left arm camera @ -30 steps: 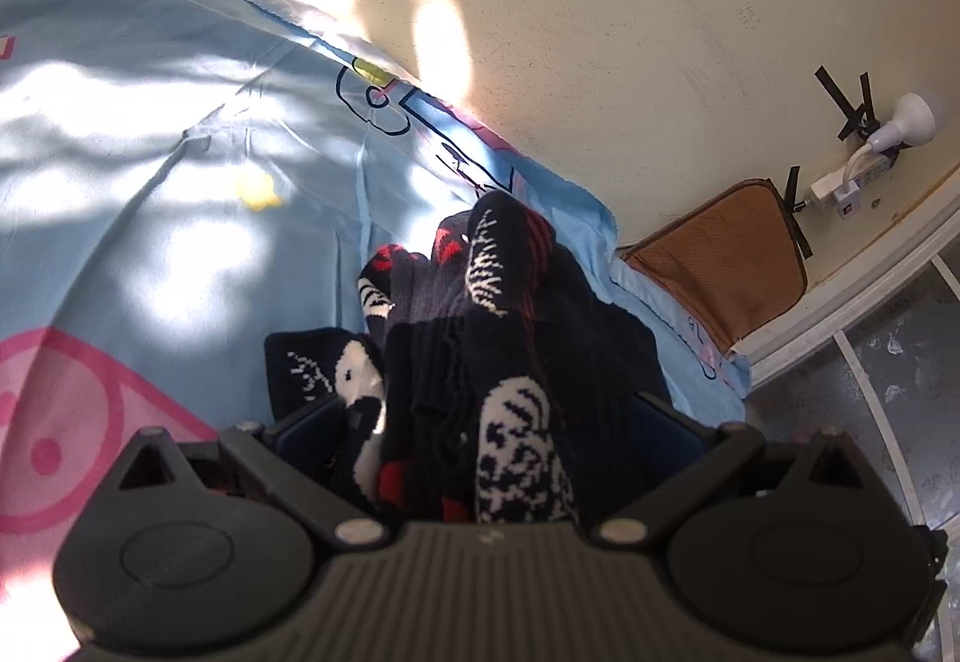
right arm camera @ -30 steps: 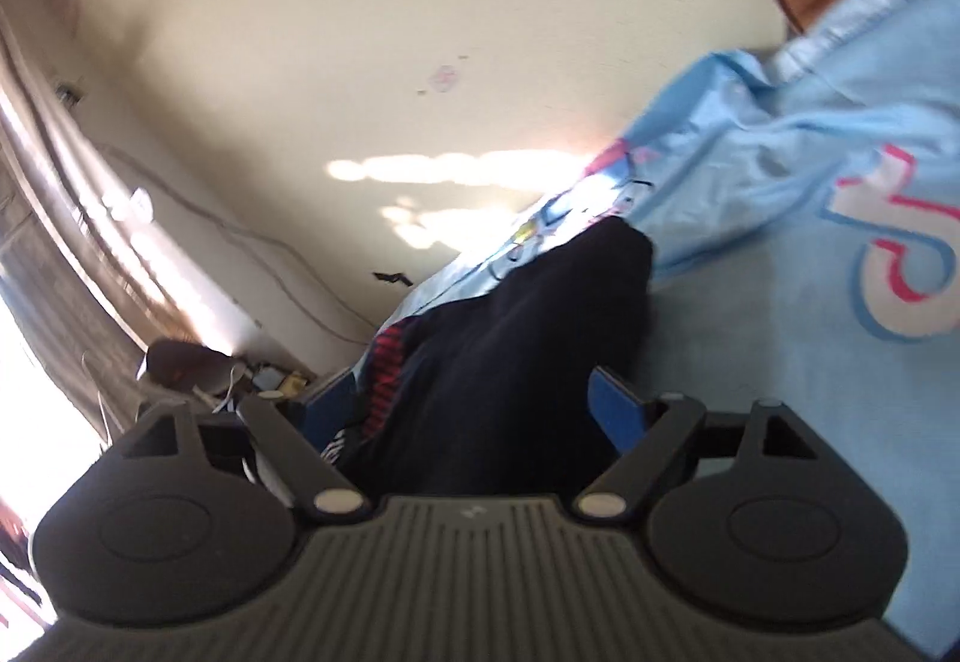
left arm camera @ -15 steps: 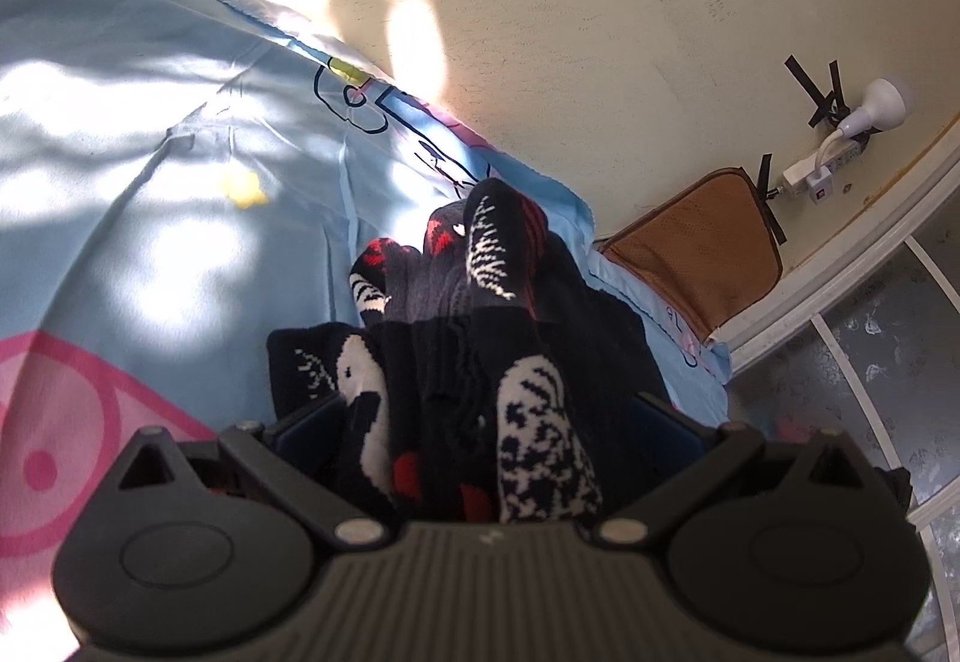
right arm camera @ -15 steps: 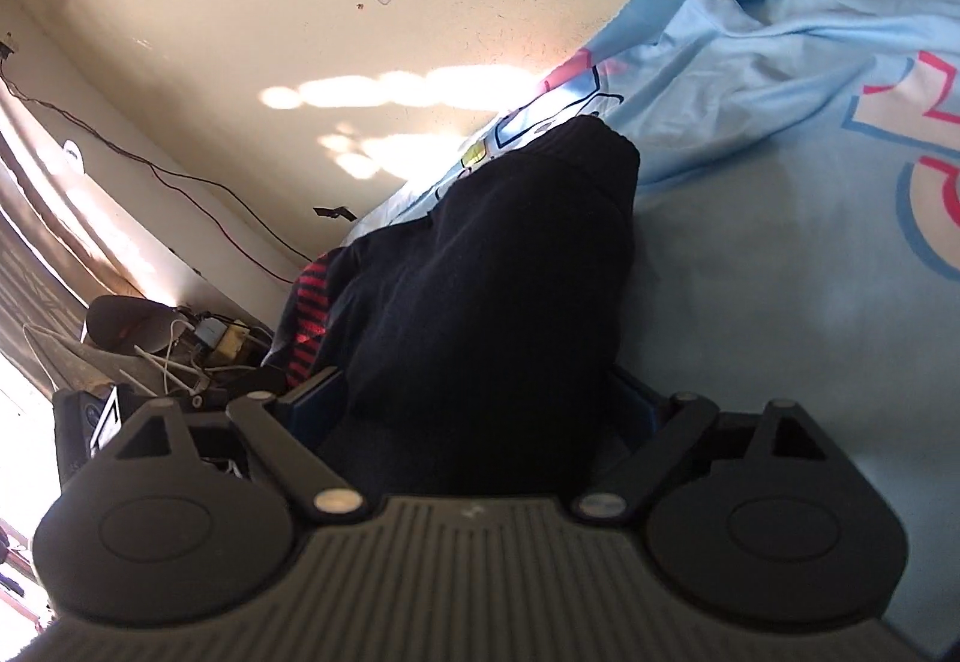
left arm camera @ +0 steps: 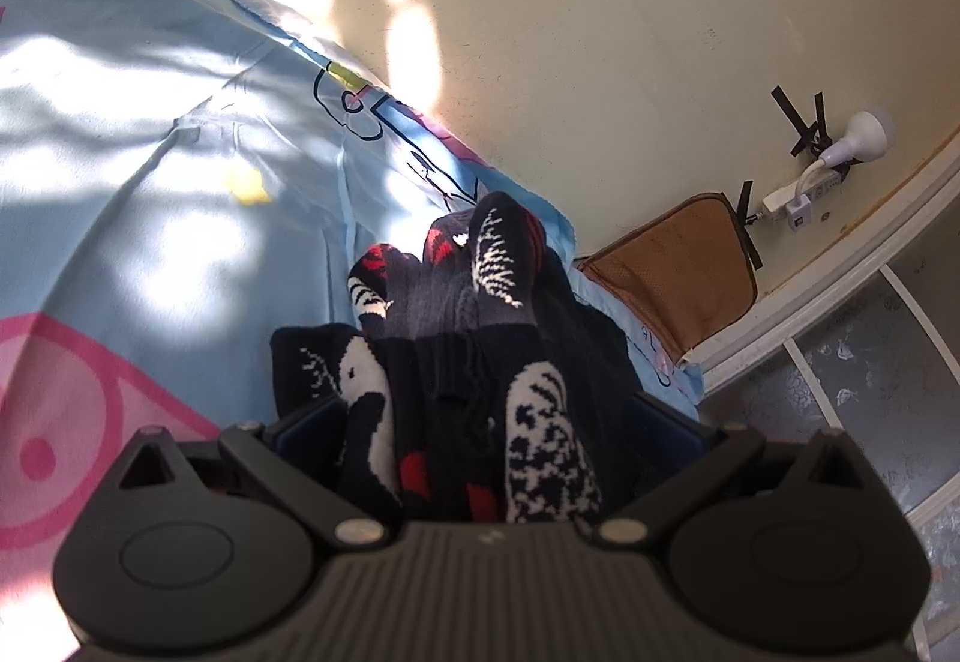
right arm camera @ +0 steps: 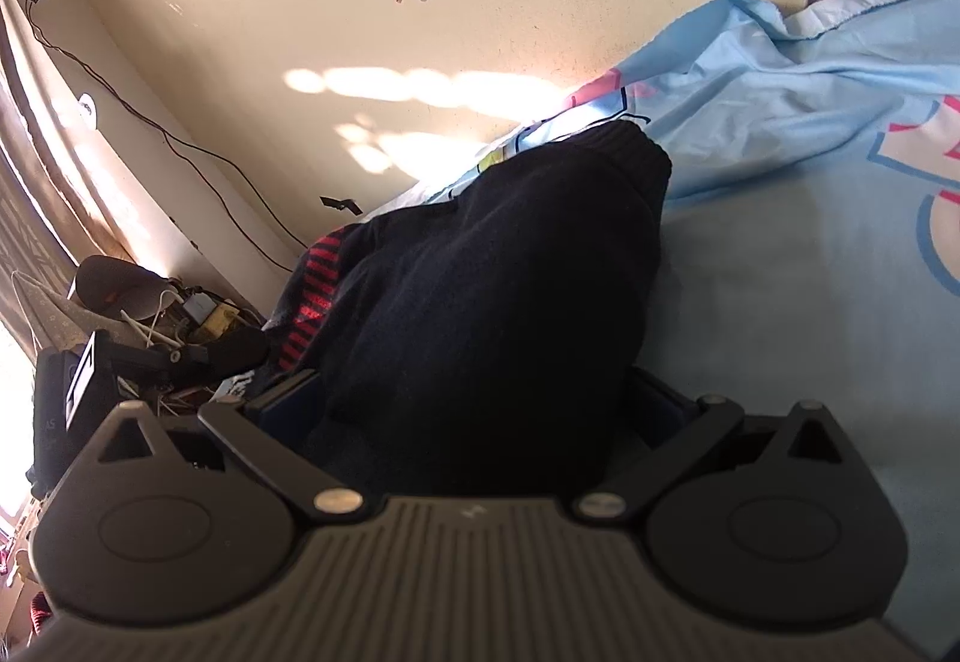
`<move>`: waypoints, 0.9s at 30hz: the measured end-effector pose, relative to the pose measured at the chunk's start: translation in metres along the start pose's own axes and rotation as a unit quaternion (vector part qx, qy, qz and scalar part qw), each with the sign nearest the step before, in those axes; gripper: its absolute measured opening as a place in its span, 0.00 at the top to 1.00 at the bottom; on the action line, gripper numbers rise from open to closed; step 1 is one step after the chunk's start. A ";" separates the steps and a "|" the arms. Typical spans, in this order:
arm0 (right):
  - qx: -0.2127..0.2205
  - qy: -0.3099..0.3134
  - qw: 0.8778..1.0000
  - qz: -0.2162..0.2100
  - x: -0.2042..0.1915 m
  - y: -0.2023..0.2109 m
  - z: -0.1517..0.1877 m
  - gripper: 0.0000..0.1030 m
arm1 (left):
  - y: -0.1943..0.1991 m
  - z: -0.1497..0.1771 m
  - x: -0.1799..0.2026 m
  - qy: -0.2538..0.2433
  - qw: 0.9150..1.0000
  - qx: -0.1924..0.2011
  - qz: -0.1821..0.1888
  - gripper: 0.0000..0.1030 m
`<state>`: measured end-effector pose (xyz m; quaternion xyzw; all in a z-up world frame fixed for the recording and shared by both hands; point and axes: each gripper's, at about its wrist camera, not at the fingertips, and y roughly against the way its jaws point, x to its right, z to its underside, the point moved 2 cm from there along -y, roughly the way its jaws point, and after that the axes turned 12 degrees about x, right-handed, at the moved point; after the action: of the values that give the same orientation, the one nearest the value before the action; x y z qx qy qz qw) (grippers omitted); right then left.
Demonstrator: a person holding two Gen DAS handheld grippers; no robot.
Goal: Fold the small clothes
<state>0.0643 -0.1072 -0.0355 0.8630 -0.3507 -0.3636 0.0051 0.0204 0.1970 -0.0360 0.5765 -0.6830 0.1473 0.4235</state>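
A small black knitted garment (left arm camera: 468,338) with white and red patterns lies bunched on the light blue bedsheet (left arm camera: 120,134). My left gripper (left arm camera: 480,422) is shut on its near end, fabric filling the space between the blue pads. In the right wrist view the same garment (right arm camera: 498,290) shows as a plain black mass with a red-striped edge. My right gripper (right arm camera: 474,404) is shut on it, held just above the sheet (right arm camera: 810,218). The fingertips of both grippers are hidden by cloth.
A cream wall (left arm camera: 600,32) borders the bed. A brown cushion (left arm camera: 678,266) sits at the sheet's corner by a taped lamp and charger (left arm camera: 828,164). In the right wrist view, cables and gadgets (right arm camera: 150,326) clutter the far left.
Both grippers keep their hold on the garment. The right gripper has tilted and shifted, so the sheet and wall swing in its view. The left view shifts only slightly.
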 end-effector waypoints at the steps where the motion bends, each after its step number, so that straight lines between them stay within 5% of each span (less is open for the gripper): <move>1: -0.004 -0.003 1.000 0.002 0.000 -0.002 -0.002 0.00 | -0.001 -0.001 0.001 0.000 1.000 -0.005 -0.002 0.00; 9: -0.031 -0.022 0.999 0.008 0.001 -0.012 -0.007 0.02 | 0.002 0.004 -0.003 -0.005 1.000 0.006 0.018 0.01; 11: -0.025 -0.008 0.999 0.018 -0.004 -0.009 -0.008 0.27 | 0.002 0.004 -0.002 0.001 1.000 0.008 0.018 0.11; 14: -0.001 0.017 1.000 -0.005 -0.018 -0.001 -0.017 0.44 | -0.001 -0.002 0.008 0.018 0.999 0.006 0.041 0.13; 21: 0.100 0.123 0.986 -0.050 -0.056 -0.010 -0.067 0.46 | -0.029 -0.052 0.064 -0.059 0.995 0.047 0.071 0.13; 27: 0.144 0.111 0.983 -0.022 -0.014 -0.068 -0.121 0.47 | -0.103 -0.099 0.074 -0.071 0.993 0.075 0.058 0.13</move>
<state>0.1740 -0.0772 0.0443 0.8975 -0.3771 -0.2110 -0.0881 0.1571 0.1860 0.0492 0.5749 -0.7309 0.1812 0.3201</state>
